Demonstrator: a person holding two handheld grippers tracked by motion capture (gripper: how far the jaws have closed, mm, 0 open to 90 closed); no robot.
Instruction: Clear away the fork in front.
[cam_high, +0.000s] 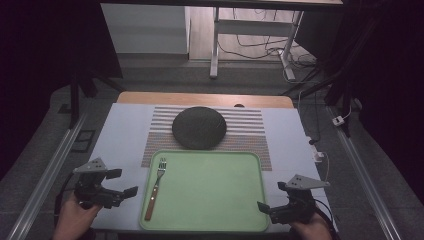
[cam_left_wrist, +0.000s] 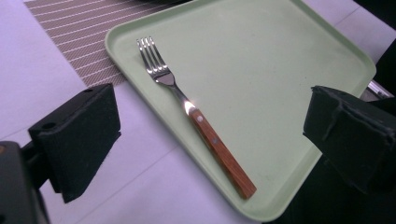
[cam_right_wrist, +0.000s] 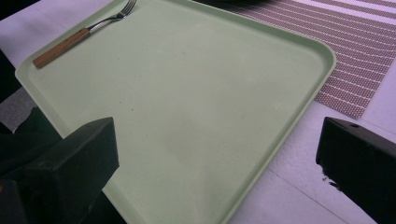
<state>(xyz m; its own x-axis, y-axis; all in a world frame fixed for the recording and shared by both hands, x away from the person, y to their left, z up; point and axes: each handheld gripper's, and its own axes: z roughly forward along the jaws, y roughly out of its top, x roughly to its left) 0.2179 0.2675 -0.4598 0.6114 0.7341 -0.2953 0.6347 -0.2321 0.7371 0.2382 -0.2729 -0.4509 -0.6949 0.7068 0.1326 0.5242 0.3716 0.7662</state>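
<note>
— Starting at the tongs: how are they set?

— The left gripper (cam_high: 119, 186) is held with its jaws spread wide and nothing between them, just off the left edge of the green tray (cam_high: 215, 200). The right gripper (cam_high: 272, 197) is likewise open and empty, near the tray's right front corner.

— And the fork (cam_high: 155, 188)?

— It is laid flat inside the tray along the left rim, tines pointing away from the person, wooden handle nearest. Beyond the tray a dark round plate (cam_high: 199, 127) is seen on a striped placemat (cam_high: 250, 125).

— How should a pickup be done well?

— Probably the wooden handle should be approached from above by the left gripper, with the jaws set across it, not along it. The tray rim should be cleared first, since the handle lies close to it.
</note>
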